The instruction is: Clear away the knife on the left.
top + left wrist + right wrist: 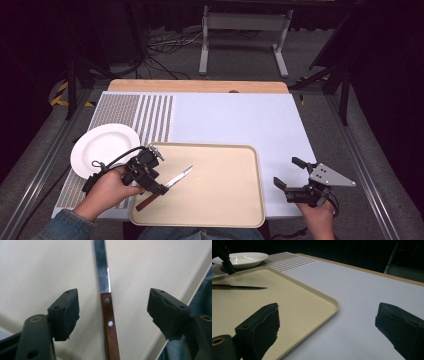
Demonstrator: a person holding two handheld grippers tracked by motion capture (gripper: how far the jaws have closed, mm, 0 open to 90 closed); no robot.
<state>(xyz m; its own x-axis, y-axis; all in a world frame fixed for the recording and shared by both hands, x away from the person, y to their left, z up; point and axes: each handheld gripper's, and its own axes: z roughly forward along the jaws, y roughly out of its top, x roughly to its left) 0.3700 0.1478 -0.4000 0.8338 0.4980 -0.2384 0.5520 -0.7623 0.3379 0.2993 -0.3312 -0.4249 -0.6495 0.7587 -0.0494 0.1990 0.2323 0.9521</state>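
Observation:
A knife with a brown wooden handle and a steel blade lies slantwise on the left part of a beige tray. My left gripper hovers low over the knife's handle end, open. In the left gripper view the handle runs up the middle between the two pads, and neither pad touches it. My right gripper rests open off the tray's right side, above the white table cover, with nothing between its jaws. From the right gripper view the knife shows far left on the tray.
A white plate sits empty to the left of the tray, on a patterned mat. The white table cover stretches behind and to the right of the tray. The person's hands come in from the near edge.

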